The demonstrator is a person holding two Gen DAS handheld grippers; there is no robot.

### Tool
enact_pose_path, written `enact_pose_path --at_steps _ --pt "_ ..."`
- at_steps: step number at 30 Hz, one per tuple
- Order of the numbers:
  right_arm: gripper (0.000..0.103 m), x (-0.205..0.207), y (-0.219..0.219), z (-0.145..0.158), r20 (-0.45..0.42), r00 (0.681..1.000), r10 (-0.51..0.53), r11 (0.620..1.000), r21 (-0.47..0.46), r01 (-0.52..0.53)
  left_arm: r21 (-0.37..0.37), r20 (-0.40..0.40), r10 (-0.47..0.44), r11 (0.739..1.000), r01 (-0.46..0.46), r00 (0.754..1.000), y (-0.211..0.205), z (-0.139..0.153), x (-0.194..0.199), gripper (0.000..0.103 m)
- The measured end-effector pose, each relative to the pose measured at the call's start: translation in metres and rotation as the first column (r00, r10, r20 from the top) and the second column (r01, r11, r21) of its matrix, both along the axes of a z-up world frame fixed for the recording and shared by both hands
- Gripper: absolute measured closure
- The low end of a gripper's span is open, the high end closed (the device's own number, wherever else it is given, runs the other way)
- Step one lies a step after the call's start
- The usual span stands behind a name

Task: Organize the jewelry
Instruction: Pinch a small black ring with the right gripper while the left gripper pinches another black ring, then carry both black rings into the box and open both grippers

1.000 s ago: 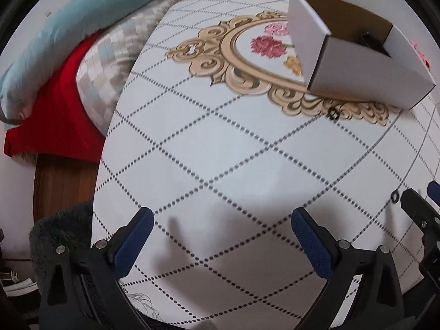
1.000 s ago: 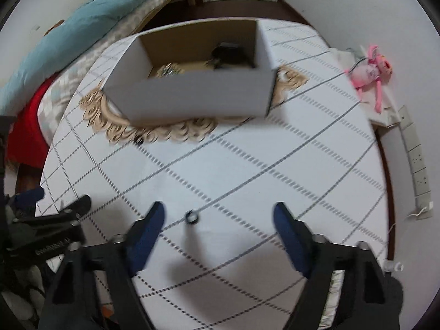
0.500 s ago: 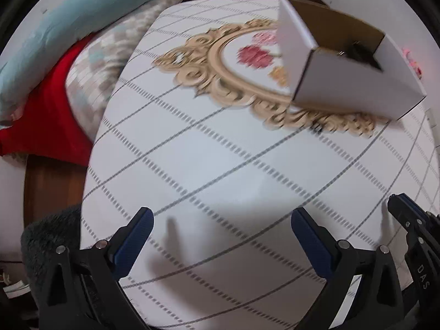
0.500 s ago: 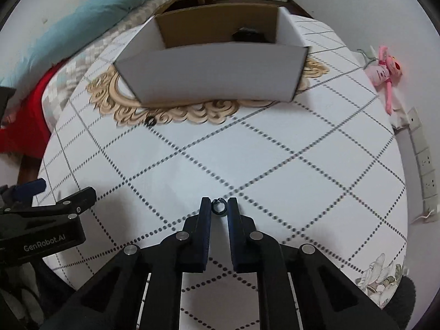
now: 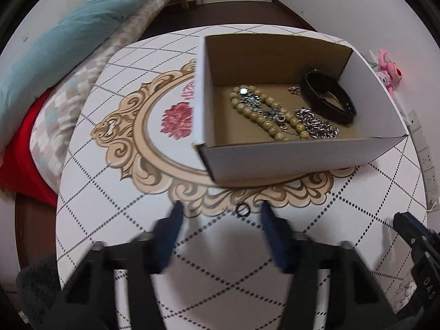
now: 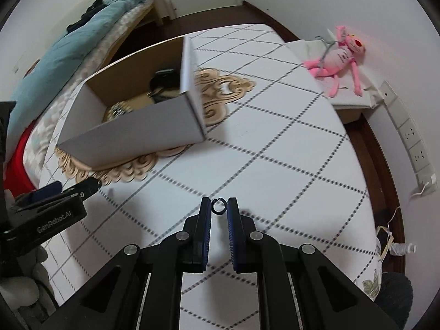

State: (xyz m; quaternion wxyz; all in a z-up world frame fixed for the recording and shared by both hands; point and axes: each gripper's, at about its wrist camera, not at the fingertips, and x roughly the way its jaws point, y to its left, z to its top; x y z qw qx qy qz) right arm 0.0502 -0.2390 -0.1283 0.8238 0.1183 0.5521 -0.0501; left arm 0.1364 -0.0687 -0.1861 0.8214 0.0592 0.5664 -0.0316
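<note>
While the right gripper (image 6: 219,206) pinches a small black ring (image 6: 219,206) between its blue pads, out in front of the cardboard box (image 5: 288,151), the left gripper (image 5: 220,217), its jaws just closing, straddles a second black ring (image 5: 242,209) lying untouched on the tablecloth (image 5: 115,198) just before that box.

Two small black rings: one (image 5: 242,209) lies on the table (image 5: 115,181) between the left claw (image 5: 220,214) fingers, one (image 6: 219,206) is pinched at the right claw (image 6: 219,209) tips. One cardboard box (image 5: 288,154) ahead of the left claw holds one bead bracelet (image 5: 264,112), one black band (image 5: 327,99) and one silver chain (image 5: 316,126). One pink plush toy (image 6: 338,57) lies far right.
</note>
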Motion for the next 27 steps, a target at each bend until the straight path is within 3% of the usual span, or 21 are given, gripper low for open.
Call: enact_pose_path --at_steps 6,8,9,16,22,23,26,27 --pt "0.091 0.005 -0.009 0.000 0.004 1.000 -0.020 1.000 0.003 0.020 -0.017 -0.011 -0.029 0.999 0.029 1.000 -0.008 -0.006 0.001 0.093" --pt "0.091 0.006 -0.010 0.001 0.008 1.000 -0.023 1.000 0.000 0.023 -0.009 -0.003 -0.038 0.999 0.038 0.999 -0.011 -0.007 -0.001 0.093" --pt "0.103 0.006 -0.011 0.001 0.008 1.000 -0.024 1.000 0.000 0.024 -0.009 0.000 -0.038 0.999 0.038 0.999 -0.011 -0.007 -0.001 0.093" --pt "0.103 0.005 -0.014 0.003 0.009 1.000 -0.025 1.000 0.013 0.024 -0.038 0.010 -0.044 0.998 0.045 0.999 -0.010 -0.003 -0.009 0.093" --pt "0.101 0.010 -0.020 0.000 0.003 1.000 -0.011 0.990 0.142 0.011 -0.070 0.002 -0.053 0.996 0.053 0.999 -0.001 0.002 -0.024 0.093" --pt "0.096 0.013 -0.018 -0.002 -0.004 1.000 0.001 0.990 0.138 -0.001 -0.075 -0.001 -0.051 0.996 0.051 0.999 0.001 0.002 -0.027 0.093" --pt "0.068 0.022 -0.007 -0.004 0.002 0.999 0.043 0.994 0.098 -0.043 -0.079 -0.017 -0.045 0.996 0.043 0.999 0.006 0.000 -0.032 0.093" --pt "0.066 0.026 -0.003 -0.006 -0.007 0.998 0.055 0.995 0.081 -0.054 -0.080 -0.021 -0.042 0.996 0.040 0.999 0.007 -0.001 -0.034 0.093"
